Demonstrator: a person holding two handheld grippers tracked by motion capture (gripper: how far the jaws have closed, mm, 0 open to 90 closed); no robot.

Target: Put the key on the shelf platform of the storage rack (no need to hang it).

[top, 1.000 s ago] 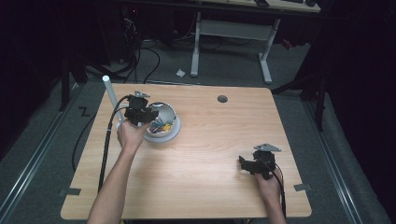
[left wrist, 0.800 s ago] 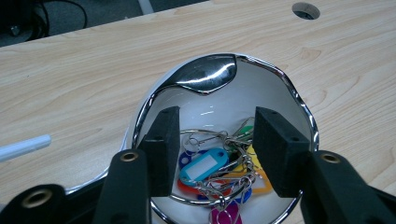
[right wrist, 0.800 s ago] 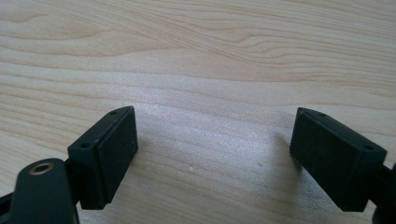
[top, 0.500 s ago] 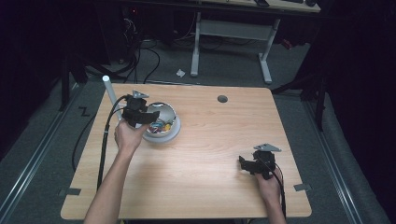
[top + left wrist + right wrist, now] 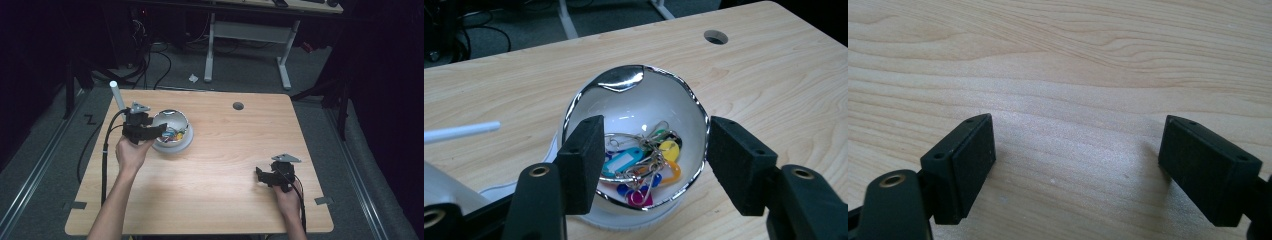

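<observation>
Your right tool (image 5: 264, 176) rests low over the bare tabletop (image 5: 225, 150), jaws spread, nothing between them. Farther off, your left tool (image 5: 651, 165) has just been opening; its jaws straddle the white bowl (image 5: 639, 100) of coloured key tags (image 5: 644, 160), pinching nothing.

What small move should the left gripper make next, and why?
Probably lift the left gripper clear of the bowl. Its fingers have just been opening, they press on nothing, and the keys lie loose inside the bowl.

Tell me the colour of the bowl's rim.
Shiny silver, chrome-like; the bowl is white inside. Best seen in the left gripper view.
</observation>
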